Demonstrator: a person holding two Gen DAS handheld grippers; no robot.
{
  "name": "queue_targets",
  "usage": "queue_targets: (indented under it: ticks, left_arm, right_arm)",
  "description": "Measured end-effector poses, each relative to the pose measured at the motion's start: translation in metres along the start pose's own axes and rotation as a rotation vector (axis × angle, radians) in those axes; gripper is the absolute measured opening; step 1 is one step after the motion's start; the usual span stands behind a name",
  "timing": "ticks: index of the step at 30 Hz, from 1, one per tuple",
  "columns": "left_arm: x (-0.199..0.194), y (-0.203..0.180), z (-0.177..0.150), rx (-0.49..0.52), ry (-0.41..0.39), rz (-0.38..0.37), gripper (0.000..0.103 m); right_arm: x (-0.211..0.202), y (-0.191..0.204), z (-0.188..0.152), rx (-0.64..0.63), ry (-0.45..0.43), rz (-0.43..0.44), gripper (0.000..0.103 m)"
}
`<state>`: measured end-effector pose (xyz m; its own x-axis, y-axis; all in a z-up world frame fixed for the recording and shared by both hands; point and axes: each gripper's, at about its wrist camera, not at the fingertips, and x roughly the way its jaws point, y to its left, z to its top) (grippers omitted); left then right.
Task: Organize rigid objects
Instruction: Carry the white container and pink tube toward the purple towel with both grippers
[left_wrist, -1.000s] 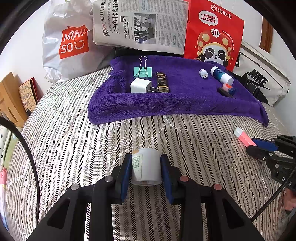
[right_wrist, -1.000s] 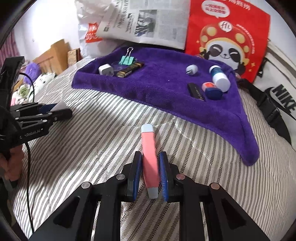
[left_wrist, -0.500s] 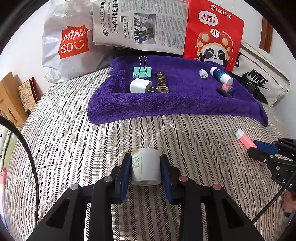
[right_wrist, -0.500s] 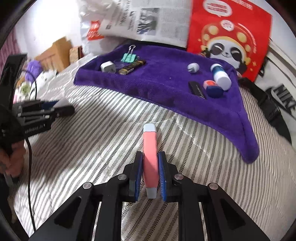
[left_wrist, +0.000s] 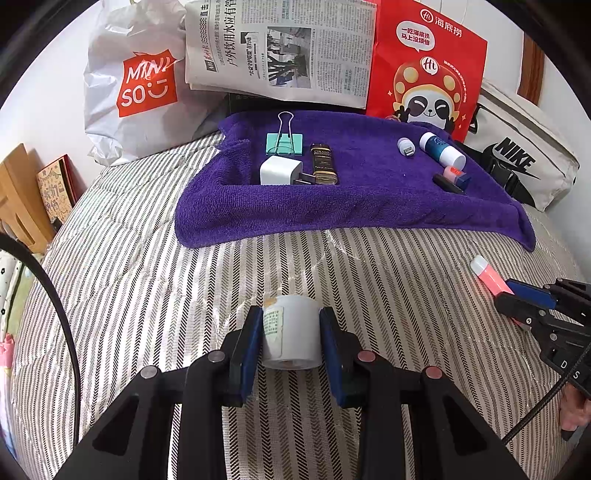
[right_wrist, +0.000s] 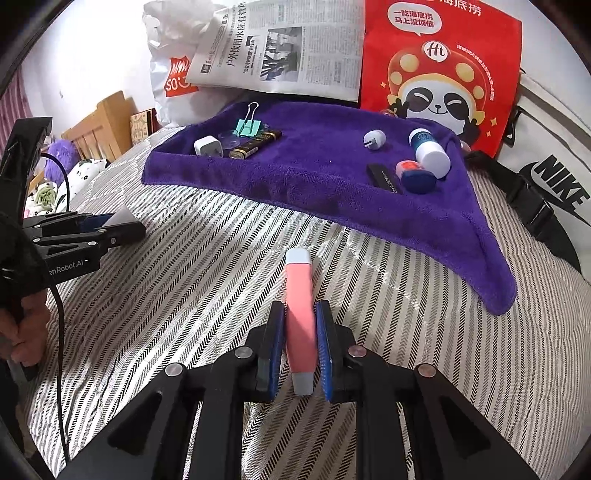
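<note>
Left jaws clamp white bottle (left_wrist: 290, 332); right — pink stick (right_wrist: 301, 314).

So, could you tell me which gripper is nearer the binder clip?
Left. The left gripper sits almost straight in front of the binder clip; the right gripper is farther off to the right.

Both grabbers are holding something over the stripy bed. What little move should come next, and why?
Probably carry the pink stick, clamped in the right gripper, forward to the purple towel and set it near the black stick. The other small things already lie on that towel, and the pink stick is off it. The left gripper could follow with the white bottle.
</note>
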<state>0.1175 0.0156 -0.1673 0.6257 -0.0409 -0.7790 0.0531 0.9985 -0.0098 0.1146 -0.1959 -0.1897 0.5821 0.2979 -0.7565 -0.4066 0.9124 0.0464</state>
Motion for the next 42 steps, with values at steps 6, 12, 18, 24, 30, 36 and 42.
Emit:
queue_targets:
  ticks: [6, 12, 18, 24, 30, 36, 42]
  left_arm:
    - [0.000, -0.001, 0.005, 0.021, 0.033, -0.010, 0.028]
    - [-0.008, 0.024, 0.019, -0.103, 0.055, -0.111, 0.027]
    - [-0.022, 0.027, 0.049, -0.108, 0.022, -0.120, 0.027]
    - [-0.027, 0.011, 0.080, -0.038, -0.014, -0.118, 0.027]
    - [-0.019, 0.003, 0.102, -0.026, -0.020, -0.125, 0.028]
    - [-0.011, 0.006, 0.107, -0.044, -0.010, -0.130, 0.028]
    - [-0.007, 0.015, 0.102, -0.077, 0.004, -0.132, 0.028]
  right_arm:
    - [0.001, -0.004, 0.009, 0.072, 0.046, 0.026, 0.017]
    - [-0.005, -0.011, 0.025, 0.117, 0.062, 0.046, 0.017]
    - [-0.015, -0.014, 0.043, 0.105, 0.031, 0.063, 0.017]
    - [-0.019, -0.025, 0.062, 0.112, 0.003, 0.055, 0.017]
    - [-0.015, -0.036, 0.087, 0.118, -0.028, 0.043, 0.017]
    - [0.007, -0.041, 0.116, 0.103, -0.037, 0.013, 0.017]
    - [0.041, -0.045, 0.138, 0.119, -0.001, -0.008, 0.017]
